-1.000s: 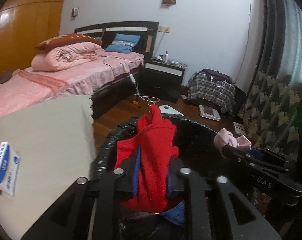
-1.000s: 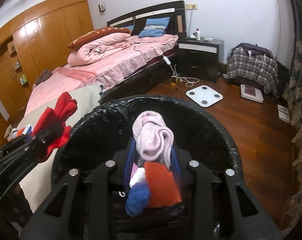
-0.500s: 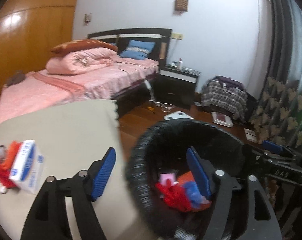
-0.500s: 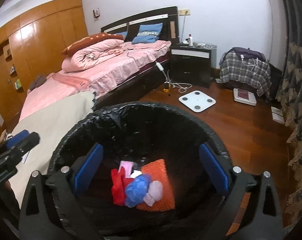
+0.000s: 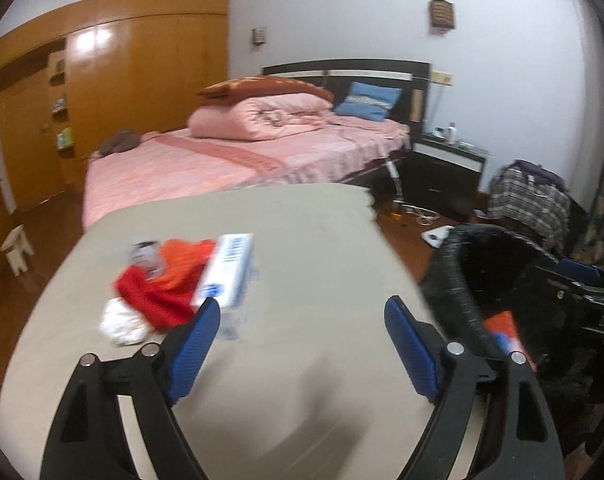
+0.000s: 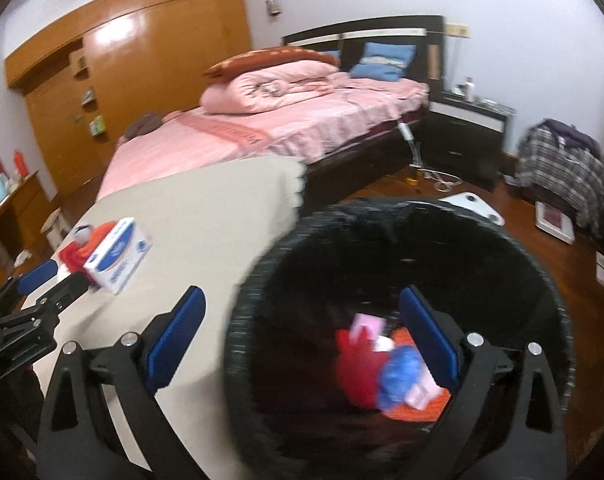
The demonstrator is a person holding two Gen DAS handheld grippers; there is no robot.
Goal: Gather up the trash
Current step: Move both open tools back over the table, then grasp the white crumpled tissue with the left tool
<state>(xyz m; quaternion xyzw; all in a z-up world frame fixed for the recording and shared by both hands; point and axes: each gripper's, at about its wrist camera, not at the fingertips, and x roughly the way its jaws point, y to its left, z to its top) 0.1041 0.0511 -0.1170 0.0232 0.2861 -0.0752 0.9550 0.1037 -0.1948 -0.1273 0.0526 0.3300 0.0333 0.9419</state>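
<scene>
1. Table (image 5: 302, 360), beige top, large. Carries what is left of the trash, w/ one box.
2. Bin (image 6: 542, 280), black-lined, stands just beside the table's right edge. Inside, at bottom: red, blue, pink and orange pieces (image 6: 386, 372), blurred, approx. four or five. Judged: this share of the job is done.
3. Left gripper (image 5: 300, 338), over the table, aimed toward the pile. Jaws wide apart, nothing between them.
4. Right gripper (image 6: 302, 342), straddling the bin rim, left finger over table, right finger over bin opening. Jaws wide apart, holding nothing.
5. Tissue box (image 5: 228, 270), white and blue, on table, touching the pile. Trash or not: can't tell.
6. Leftover pile (image 5: 158, 292) on table's left part: red cloth, orange piece, white wad, small grey item behind; blurred. Near left gripper, well apart from the bin.

Status, est.: roughly halfway or more; pile not yet collected. Next pick likely falls to left gripper, being nearer.
</scene>
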